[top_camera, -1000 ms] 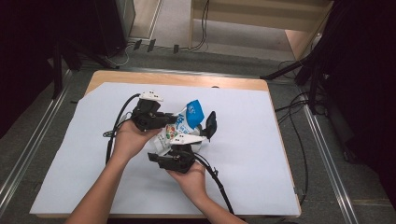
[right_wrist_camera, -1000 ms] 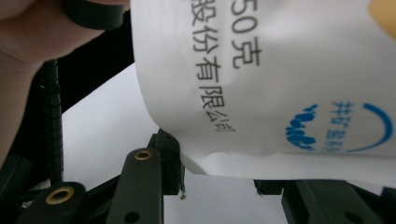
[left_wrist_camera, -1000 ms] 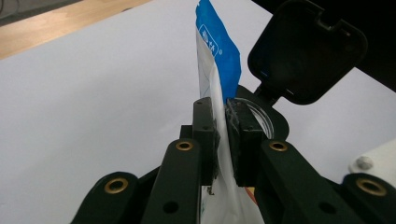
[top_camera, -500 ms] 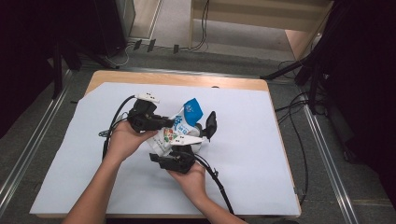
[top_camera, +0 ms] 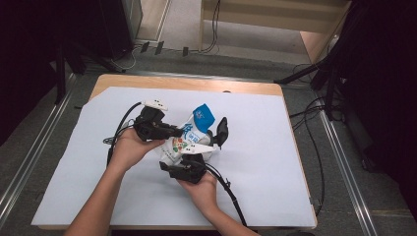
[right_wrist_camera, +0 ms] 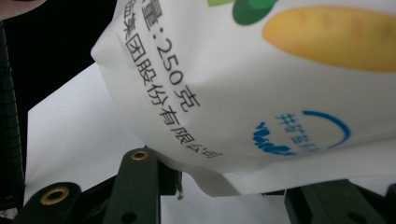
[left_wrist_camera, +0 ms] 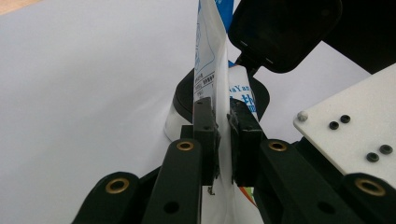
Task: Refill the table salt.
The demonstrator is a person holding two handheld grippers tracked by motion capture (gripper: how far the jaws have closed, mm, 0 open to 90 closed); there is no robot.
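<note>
The left gripper (left_wrist_camera: 219, 135) has its jaws nearly closed, pinching a thin edge of the pouch (left_wrist_camera: 210, 60) between the pads. The right gripper (right_wrist_camera: 224, 186) has its jaws partly open around the pouch's lower end (right_wrist_camera: 261, 93); whether the pads press it cannot be told. From above, the white and blue pouch (top_camera: 189, 140) stands between both grippers, at mid-counter (top_camera: 295, 187). Its contents are hidden. A small round black-capped jar (left_wrist_camera: 180, 105) stands on the white sheet behind it.
</note>
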